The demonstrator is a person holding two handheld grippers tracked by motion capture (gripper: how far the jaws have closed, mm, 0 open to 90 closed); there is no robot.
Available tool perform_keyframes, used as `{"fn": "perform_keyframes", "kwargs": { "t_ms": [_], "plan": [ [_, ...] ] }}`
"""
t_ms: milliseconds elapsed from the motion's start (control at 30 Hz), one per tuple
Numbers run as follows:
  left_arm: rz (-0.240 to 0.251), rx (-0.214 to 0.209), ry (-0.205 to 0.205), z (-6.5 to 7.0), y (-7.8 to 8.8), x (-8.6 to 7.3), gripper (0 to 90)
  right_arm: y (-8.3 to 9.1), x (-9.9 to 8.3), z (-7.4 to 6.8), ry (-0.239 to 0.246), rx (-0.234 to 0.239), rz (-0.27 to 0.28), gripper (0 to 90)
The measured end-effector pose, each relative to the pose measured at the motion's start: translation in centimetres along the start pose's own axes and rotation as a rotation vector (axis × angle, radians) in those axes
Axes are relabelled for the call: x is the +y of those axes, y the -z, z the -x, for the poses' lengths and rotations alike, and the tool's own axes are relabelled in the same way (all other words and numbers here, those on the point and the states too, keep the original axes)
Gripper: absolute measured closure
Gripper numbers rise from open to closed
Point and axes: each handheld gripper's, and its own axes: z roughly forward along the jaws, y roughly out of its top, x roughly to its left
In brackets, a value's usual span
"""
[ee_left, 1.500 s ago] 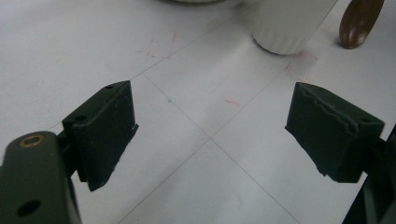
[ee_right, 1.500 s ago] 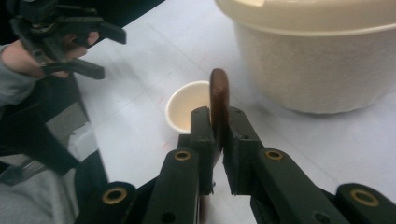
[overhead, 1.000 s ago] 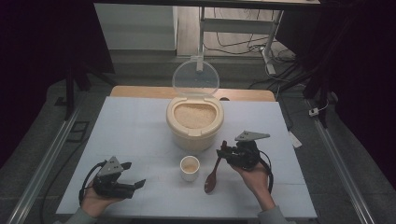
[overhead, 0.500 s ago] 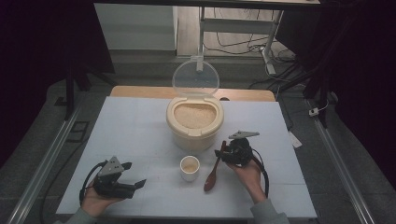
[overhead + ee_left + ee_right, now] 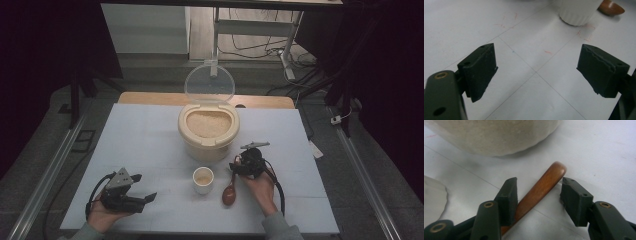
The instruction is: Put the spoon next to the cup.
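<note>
Right gripper view is showing the right claw (image 5: 537, 195) spreading around the wooden spoon (image 5: 536, 193) handle beside the rice container (image 5: 494, 135); closing off-centre risks flicking it away.

Right gripper (image 5: 239, 165) low, fingers (image 5: 507, 197) just opening, parted; left gripper (image 5: 145, 199) wide open, level.

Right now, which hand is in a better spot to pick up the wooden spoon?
The right one. The right gripper already has the wooden spoon handle between its jaws, which have just been opening and aren't clamped on it. The left gripper sits open at the table's near-left corner, beyond the cup.
</note>
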Motion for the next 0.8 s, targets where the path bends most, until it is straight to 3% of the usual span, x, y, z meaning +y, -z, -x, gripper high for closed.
{"fn": "perform_keyframes", "kwargs": {
  "t_ms": [133, 267, 533, 800],
  "plan": [
    [-0.001, 0.0, 0.001, -0.1, 0.0, 0.0, 15.7, 0.4, 0.0, 0.2, 0.0, -0.015, 0.018, 40.5],
    [0.004, 0.004, 0.002, -0.1, 0.1, 0.0, 15.7, 1.8, -0.3, 0.5, 0.023, 0.015, 0.084, 41.1],
    [0.009, 0.01, 0.008, -0.1, 0.1, -0.1, 15.6, 5.4, -2.1, 1.0, 0.154, 0.121, 0.212, 41.9],
    [0.019, 0.015, 0.017, -0.1, 0.2, -0.2, 15.5, 8.6, -4.3, 2.2, 0.249, 0.145, 0.285, 41.9]
  ]
}}
